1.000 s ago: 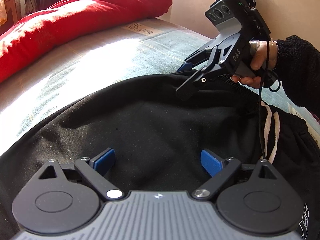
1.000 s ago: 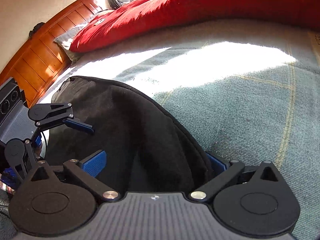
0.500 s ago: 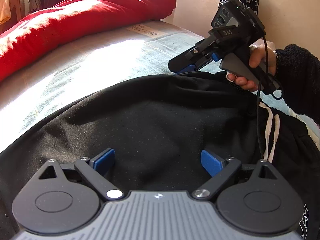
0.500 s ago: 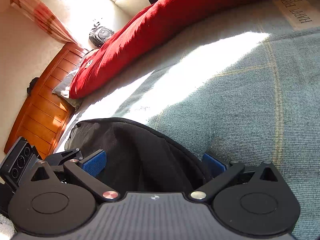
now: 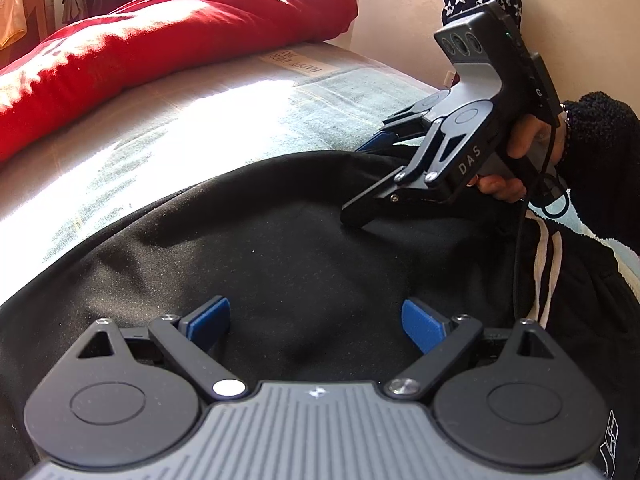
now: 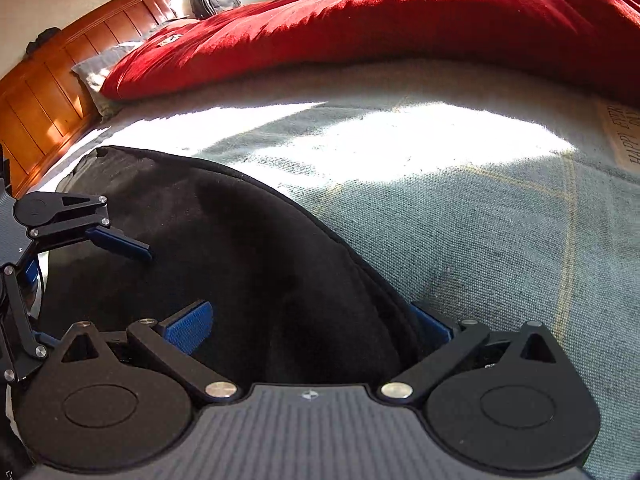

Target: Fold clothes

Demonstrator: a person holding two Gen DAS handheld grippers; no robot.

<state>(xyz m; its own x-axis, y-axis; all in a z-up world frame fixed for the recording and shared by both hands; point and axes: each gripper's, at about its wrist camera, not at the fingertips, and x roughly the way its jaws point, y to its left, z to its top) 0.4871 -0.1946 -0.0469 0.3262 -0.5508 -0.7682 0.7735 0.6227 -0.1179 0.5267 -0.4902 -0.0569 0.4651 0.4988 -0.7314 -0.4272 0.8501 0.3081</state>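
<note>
A black garment (image 5: 280, 248) with white stripes (image 5: 548, 272) lies spread over a pale blue-green bed cover (image 5: 224, 120). My left gripper (image 5: 316, 322) hovers open just above the cloth, blue pads wide apart and holding nothing. A hand holds my right gripper (image 5: 356, 182) at the garment's far edge, one finger above the cloth and one beyond its hem. In the right wrist view my right gripper (image 6: 310, 326) is open, and the black garment (image 6: 260, 264) bulges between its pads. A blue pad (image 6: 120, 244) of the left gripper shows at the left.
A long red duvet (image 6: 360, 28) runs along the far side of the bed. A wooden headboard (image 6: 44, 92) and a grey pillow (image 6: 100, 68) lie at the left. A beige wall (image 5: 580, 40) stands close behind the right gripper. The sunlit bed cover (image 6: 460, 184) stretches beyond the garment.
The right gripper tipped up and away half a second ago and has now come back down onto the garment's far edge. The left gripper has stayed in place, open.
</note>
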